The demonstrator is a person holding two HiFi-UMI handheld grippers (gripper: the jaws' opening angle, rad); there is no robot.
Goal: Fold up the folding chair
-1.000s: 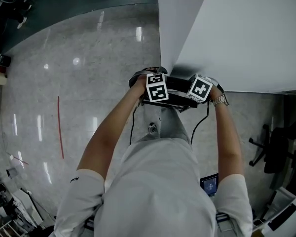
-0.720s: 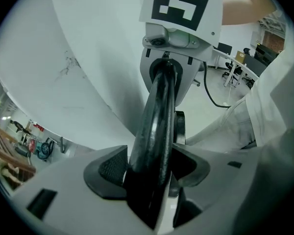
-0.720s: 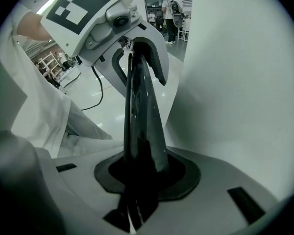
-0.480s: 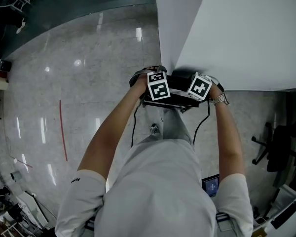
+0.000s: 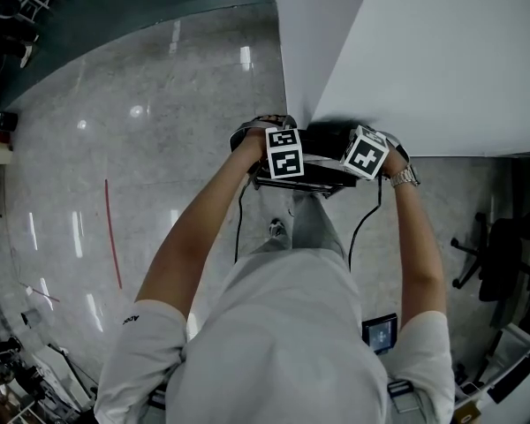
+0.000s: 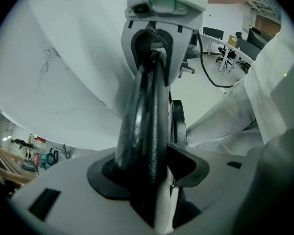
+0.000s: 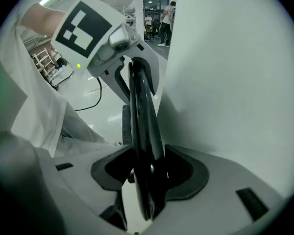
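The shiny grey floor (image 5: 159, 104) is on the left. The left gripper (image 6: 147, 170) squeezes the black top bar of the folding chair (image 5: 321, 141). The chair looks thin and flat, and it stands right in front of the person. The right gripper (image 7: 149, 173) is just beside the left one on the same top edge. Its jaws have just been opening, so the edge sits loose between them. The white wall (image 5: 424, 51) is close on the right.

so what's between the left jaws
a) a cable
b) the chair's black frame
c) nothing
b: the left gripper view shows the left gripper with its jaws closed on the dark frame of the chair.
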